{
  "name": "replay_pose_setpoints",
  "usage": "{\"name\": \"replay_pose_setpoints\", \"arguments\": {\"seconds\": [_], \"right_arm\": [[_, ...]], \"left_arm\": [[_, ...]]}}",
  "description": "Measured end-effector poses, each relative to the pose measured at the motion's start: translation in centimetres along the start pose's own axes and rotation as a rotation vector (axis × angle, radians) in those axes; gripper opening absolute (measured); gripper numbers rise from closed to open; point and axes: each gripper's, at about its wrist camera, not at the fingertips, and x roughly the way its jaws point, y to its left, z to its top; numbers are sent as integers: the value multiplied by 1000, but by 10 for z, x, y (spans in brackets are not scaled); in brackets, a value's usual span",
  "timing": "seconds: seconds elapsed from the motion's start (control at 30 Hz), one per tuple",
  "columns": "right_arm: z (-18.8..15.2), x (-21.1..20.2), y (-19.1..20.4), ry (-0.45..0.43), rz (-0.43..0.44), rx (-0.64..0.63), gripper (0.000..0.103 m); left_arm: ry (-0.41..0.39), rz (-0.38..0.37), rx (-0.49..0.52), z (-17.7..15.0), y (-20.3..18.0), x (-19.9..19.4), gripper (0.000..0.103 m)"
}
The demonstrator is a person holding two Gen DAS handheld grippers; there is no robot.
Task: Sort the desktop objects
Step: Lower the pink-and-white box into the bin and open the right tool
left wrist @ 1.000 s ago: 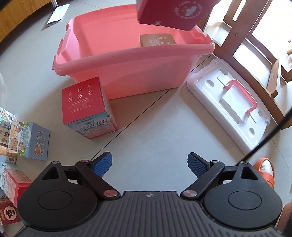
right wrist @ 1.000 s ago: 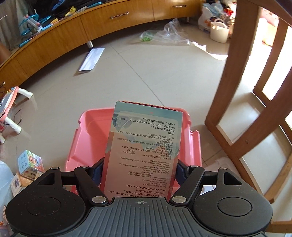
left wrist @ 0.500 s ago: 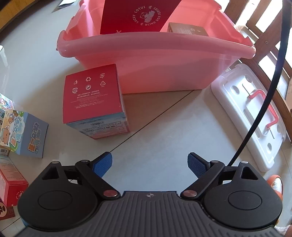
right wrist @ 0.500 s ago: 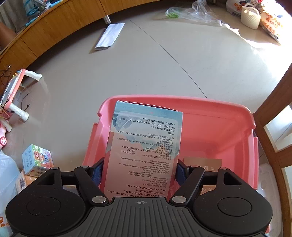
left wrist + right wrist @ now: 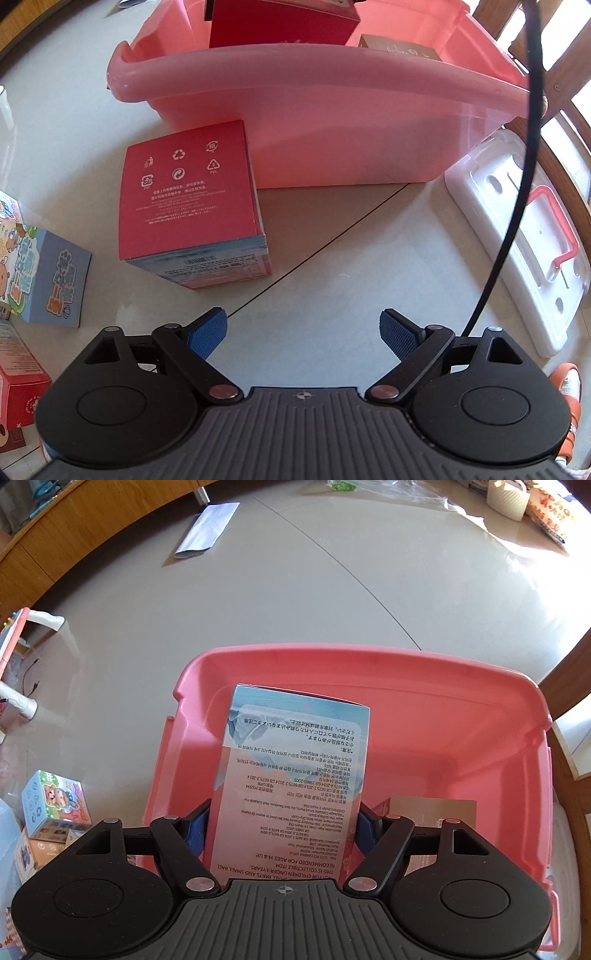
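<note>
Pink plastic bin (image 5: 436, 716) on the floor — two boxes inside: one brown box (image 5: 432, 808), one red-and-blue box (image 5: 291, 782) clamped by right gripper (image 5: 282, 830). Left gripper (image 5: 303, 328) spread wide, holding nothing, near one red box (image 5: 188, 192) beside the bin.

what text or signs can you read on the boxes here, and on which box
Held box in the right gripper, print upside down: "RECOMMENDED FOR AGES 14 & UP."
Same box: "THIS IS COLLECTIBLE ITEM"
Same box: "SMALL PARTS AND SMALL BALL"; finer lines too small to read.
Red box on the floor: recycling symbols, "PVC" under two; white lines below too small.
Blue cartoon box: stylised characters, unreadable.
Brown box in the pink bin: print blurred.
</note>
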Motion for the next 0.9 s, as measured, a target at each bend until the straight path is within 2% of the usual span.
{"name": "replay_pose_setpoints", "arguments": {"seconds": [0.47,0.9], "right_arm": [[1,50,17,108,-60,-2,70],[-5,59,7,126,-58,84,67]], "left_arm": [[14,6,-36,0,17,3,92],[20,11,-75,-1,32,3,92]]}}
